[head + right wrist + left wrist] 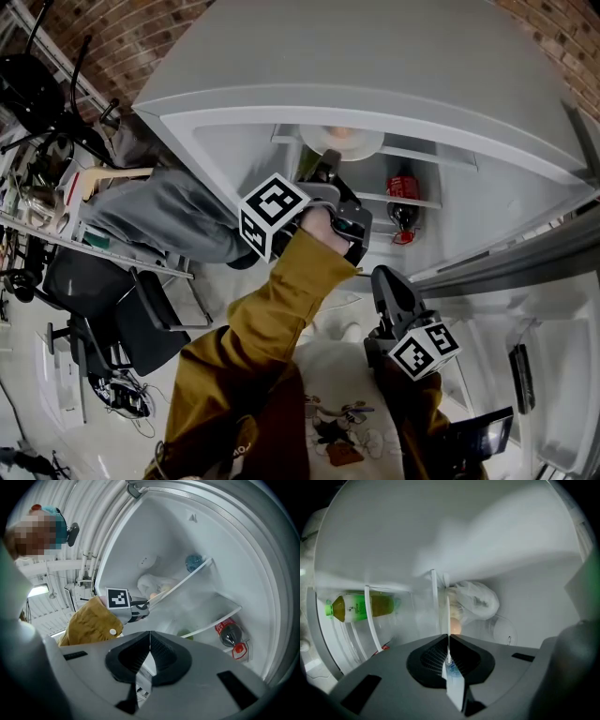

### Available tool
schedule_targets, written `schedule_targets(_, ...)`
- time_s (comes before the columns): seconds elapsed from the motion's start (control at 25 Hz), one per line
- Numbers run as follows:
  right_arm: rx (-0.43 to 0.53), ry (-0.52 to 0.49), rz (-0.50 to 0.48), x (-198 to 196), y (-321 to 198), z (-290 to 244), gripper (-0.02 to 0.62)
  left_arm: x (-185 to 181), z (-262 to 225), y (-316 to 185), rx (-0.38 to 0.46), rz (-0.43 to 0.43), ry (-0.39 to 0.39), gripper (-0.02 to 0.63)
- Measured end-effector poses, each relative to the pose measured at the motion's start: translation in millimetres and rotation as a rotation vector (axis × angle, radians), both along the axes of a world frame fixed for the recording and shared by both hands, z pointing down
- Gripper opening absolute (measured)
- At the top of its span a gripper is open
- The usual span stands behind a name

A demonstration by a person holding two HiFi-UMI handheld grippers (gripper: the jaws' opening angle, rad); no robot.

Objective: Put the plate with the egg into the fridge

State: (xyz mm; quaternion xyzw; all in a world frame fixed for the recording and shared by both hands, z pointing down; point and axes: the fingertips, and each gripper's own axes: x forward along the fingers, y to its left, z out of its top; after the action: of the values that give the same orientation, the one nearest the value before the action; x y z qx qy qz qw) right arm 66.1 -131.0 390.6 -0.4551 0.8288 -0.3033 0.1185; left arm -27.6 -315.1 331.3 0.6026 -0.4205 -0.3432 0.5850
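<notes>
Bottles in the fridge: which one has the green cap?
The bottle of yellow-green drink, lying on its side in the left gripper view. The other bottle is dark, with a red label and a red cap.

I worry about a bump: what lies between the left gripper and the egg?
Only bare plate: the left gripper is shut on its rim and the egg sits further in, as the left gripper view shows.

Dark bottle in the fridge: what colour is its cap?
Red, like its label. The bottle shows best in the right gripper view.
</notes>
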Motion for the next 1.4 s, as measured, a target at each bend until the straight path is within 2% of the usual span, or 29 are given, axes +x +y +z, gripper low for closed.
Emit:
schedule_targets(0.8, -0.013, 0.003, 0.014, 2, -13, 0, 0.006, -8, 7, -28, -0.04, -0.016, 0.012, 0.02)
schedule_targets(1.4, -0.015, -0.005, 0.02, 0, -11, 2, 0.006, -9, -1, -32, -0.021, -0.015, 0.041, 0.025)
